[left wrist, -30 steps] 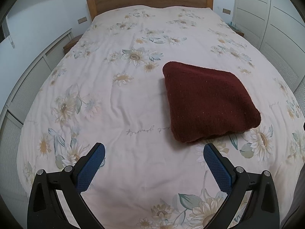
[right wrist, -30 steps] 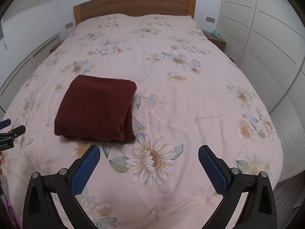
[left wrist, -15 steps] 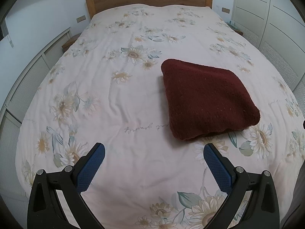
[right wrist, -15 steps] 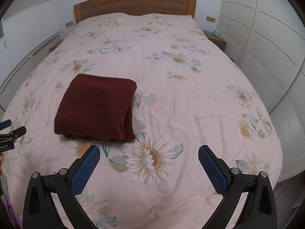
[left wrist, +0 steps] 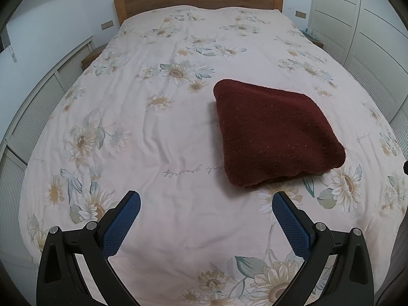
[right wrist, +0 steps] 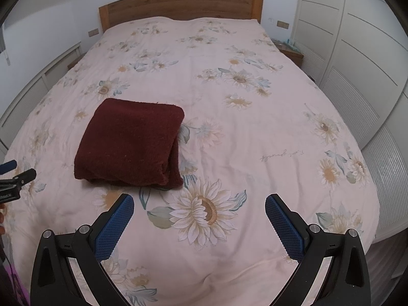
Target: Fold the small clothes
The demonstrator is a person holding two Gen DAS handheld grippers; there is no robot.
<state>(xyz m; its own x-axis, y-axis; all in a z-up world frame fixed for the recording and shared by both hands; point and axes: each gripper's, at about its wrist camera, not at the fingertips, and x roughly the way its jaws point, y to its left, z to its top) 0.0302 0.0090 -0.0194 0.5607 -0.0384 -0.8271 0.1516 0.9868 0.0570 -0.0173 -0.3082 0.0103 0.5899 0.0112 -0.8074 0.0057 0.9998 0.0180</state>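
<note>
On the bed [left wrist: 158,137], the maroon garment [left wrist: 275,135] lies folded, just beyond both claws. Left claw [left wrist: 206,200] and right claw [right wrist: 199,202] are spread wide, empty. I judge folding done; I lift clear without snagging it.

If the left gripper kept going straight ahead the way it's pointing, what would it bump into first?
Probably just the flowery bedspread. The open left gripper points at bare cover, and the folded dark red garment lies off to its right, so it would likely be missed. Depth is hard to judge through this lens.
</note>
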